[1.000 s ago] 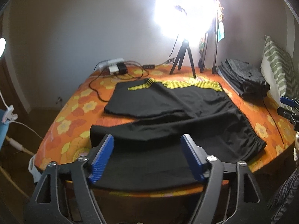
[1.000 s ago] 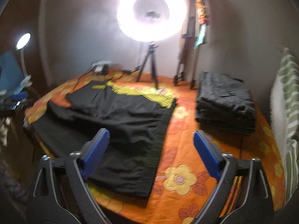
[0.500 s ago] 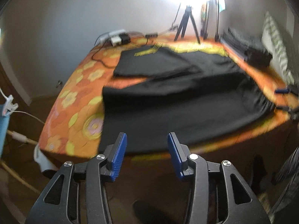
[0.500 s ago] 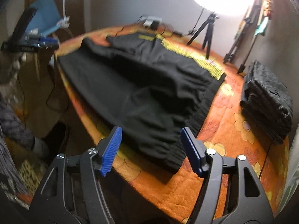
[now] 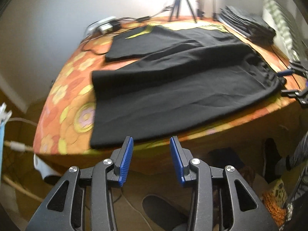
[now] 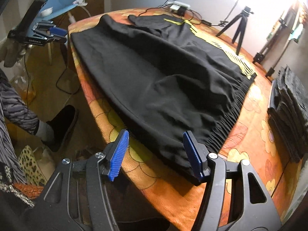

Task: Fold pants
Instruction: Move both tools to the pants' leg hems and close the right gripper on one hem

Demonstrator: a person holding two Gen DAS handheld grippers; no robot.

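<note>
Both grippers (jaws narrower) now nearer the pants (image 5: pixel 173 88) edge

Tripod (image 6: pixel 239 26), folded dark stack (image 6: pixel 290 111)

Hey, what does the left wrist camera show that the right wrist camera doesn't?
Only the left wrist view shows the left hand-held gripper close up, open near the table edge below the leg hem, and a striped cushion at far right.

Only the right wrist view shows the right hand-held gripper close up, open at the waistband corner, plus a blue chair.

Both show the black pants spread on the flowered tablecloth, the tripod, the power strip and the stack of folded dark clothes.
</note>
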